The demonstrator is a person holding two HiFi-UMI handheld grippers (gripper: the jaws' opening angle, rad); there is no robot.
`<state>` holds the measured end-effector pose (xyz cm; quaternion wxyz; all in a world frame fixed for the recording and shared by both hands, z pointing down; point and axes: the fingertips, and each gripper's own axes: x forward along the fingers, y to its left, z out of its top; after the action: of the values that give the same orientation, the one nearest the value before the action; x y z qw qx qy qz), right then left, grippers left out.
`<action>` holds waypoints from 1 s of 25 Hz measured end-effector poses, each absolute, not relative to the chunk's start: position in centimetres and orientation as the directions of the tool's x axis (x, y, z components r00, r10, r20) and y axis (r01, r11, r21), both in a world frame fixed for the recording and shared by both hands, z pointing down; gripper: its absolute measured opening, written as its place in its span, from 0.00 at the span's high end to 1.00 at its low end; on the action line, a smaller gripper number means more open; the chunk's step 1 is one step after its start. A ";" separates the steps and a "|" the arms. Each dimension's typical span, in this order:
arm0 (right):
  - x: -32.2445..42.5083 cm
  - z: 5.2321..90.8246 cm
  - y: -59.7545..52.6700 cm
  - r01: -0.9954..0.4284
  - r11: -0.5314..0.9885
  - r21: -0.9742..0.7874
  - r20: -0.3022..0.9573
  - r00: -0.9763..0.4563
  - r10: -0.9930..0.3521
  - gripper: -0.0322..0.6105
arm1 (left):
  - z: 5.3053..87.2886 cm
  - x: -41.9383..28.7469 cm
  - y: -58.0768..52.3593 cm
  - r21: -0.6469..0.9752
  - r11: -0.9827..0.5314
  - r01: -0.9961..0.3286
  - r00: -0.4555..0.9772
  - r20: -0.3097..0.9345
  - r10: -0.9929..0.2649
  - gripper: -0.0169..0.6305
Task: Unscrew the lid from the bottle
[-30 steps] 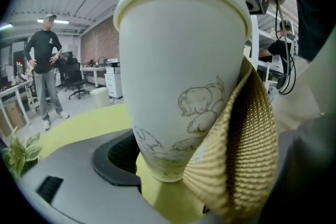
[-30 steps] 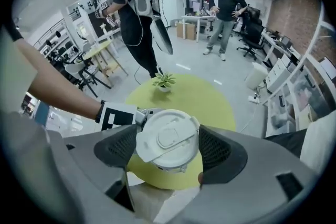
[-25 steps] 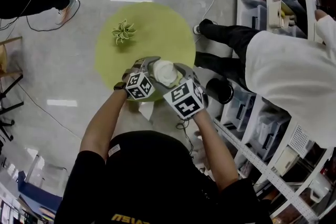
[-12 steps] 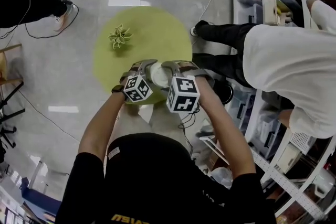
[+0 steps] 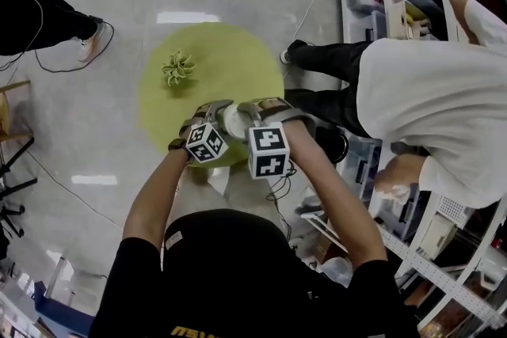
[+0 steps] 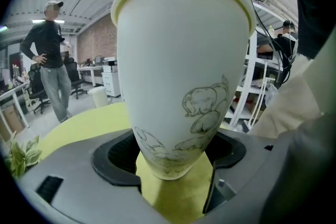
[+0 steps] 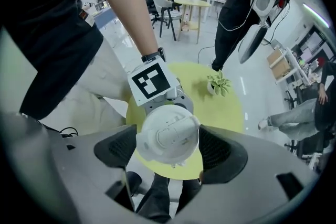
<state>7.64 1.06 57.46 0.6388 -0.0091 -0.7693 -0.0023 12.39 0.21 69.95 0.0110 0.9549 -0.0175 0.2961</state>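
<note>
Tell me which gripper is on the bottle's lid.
The right gripper, closed on the white lid from above; the left gripper holds the bottle lower down.

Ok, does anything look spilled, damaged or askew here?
Nothing stands out. The white vase-shaped bottle with line drawings sits in the left tongs, its white plastic lid intact in the right tongs, and the small green potted plant stands upright on the round yellow-green table.
</note>
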 end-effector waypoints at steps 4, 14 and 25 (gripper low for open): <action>8.3 57.1 0.7 -0.059 0.998 0.035 0.977 -0.208 -0.047 0.37 | 69.9 12.6 0.2 0.017 -0.999 -0.042 0.823 0.567 -0.025 0.38; 8.3 55.1 -1.4 -0.726 0.688 -0.003 0.863 -0.349 -0.364 0.35 | 70.0 12.5 0.1 0.022 -0.999 -0.048 0.824 0.566 -0.027 0.38; 8.4 57.3 -1.4 -0.740 0.665 0.101 0.877 -0.250 -0.411 0.36 | 69.9 12.4 0.0 0.025 -0.998 -0.054 0.824 0.565 -0.030 0.38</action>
<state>8.38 -1.43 57.33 0.4861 0.3726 -0.7721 0.1693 12.44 0.02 69.92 0.0201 0.9548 -0.0218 0.2957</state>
